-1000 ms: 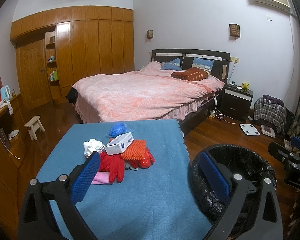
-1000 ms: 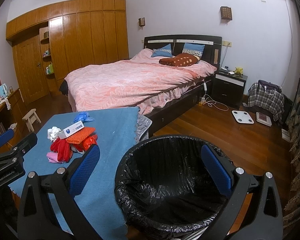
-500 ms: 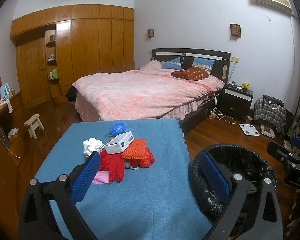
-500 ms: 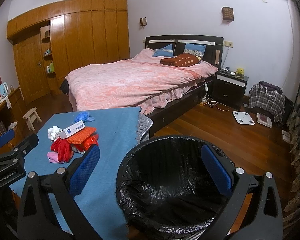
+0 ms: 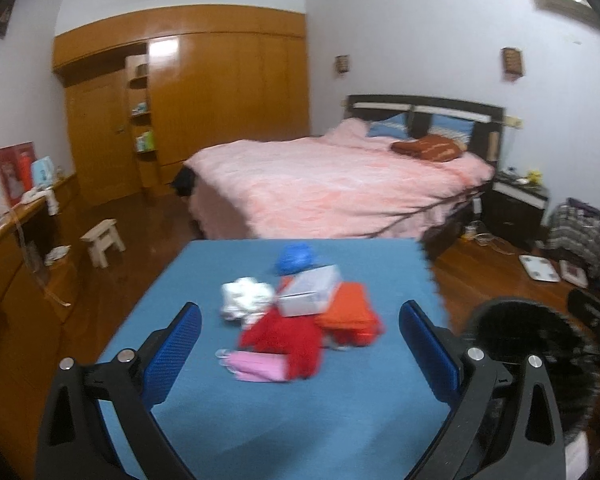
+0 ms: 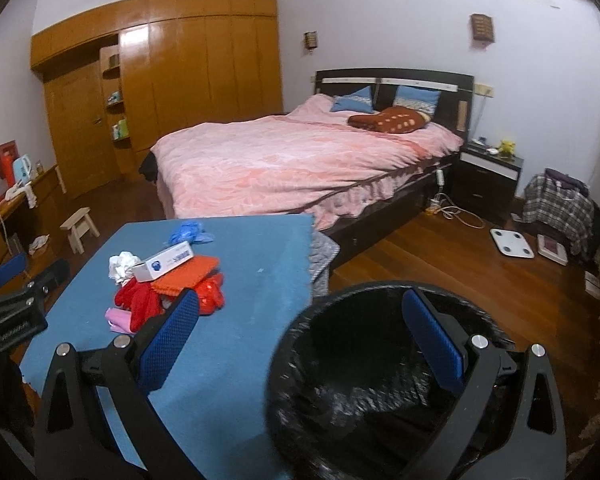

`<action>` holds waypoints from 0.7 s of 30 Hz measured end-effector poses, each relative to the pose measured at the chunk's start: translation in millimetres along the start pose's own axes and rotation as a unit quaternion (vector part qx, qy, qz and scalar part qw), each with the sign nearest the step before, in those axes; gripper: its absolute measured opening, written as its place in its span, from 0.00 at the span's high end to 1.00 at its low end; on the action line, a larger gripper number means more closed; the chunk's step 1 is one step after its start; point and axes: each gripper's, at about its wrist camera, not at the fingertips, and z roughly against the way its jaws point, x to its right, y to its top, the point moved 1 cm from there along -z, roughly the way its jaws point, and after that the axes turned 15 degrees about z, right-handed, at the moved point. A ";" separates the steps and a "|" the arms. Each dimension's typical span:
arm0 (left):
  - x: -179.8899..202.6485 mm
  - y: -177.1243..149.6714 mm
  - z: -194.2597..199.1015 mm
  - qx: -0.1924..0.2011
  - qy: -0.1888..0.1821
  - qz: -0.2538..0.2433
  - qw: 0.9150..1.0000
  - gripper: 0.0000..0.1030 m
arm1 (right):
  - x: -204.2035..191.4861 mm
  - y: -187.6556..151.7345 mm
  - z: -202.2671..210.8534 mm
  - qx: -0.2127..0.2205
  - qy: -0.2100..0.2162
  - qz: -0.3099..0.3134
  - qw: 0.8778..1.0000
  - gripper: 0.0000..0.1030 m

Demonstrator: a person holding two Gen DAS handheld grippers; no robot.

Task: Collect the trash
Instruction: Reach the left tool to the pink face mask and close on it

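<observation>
A heap of trash lies on the blue-covered table (image 5: 260, 420): a white box (image 5: 310, 291) (image 6: 168, 260), an orange pad (image 5: 346, 308) (image 6: 188, 274), red cloth (image 5: 284, 336) (image 6: 138, 300), a pink piece (image 5: 256, 366), a white wad (image 5: 246, 296) (image 6: 120, 264) and a blue crumpled bag (image 5: 294, 260) (image 6: 190, 234). My left gripper (image 5: 300, 344) hangs open over the table just short of the heap, holding nothing. My right gripper (image 6: 300, 330) is open and empty above the black-lined trash bin (image 6: 364, 392) (image 5: 516, 328) at the table's right side.
A pink-covered bed (image 6: 300, 160) stands behind the table, with a dark nightstand (image 6: 486, 178) to its right. A wooden wardrobe (image 6: 160, 80) fills the back wall. A small stool (image 5: 102, 240) and a long wooden counter (image 5: 8, 248) are on the left. A scale (image 6: 512, 242) lies on the floor.
The left gripper has swung left and forward, so the heap now sits between its fingers in view. The right gripper has shifted slightly; the bin sits lower right. Both stay open.
</observation>
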 end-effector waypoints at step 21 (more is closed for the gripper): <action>-87.2 -43.4 -131.3 -0.093 0.056 0.027 0.994 0.10 | -83.6 -8.9 -149.3 -0.051 0.035 0.053 0.997 0.05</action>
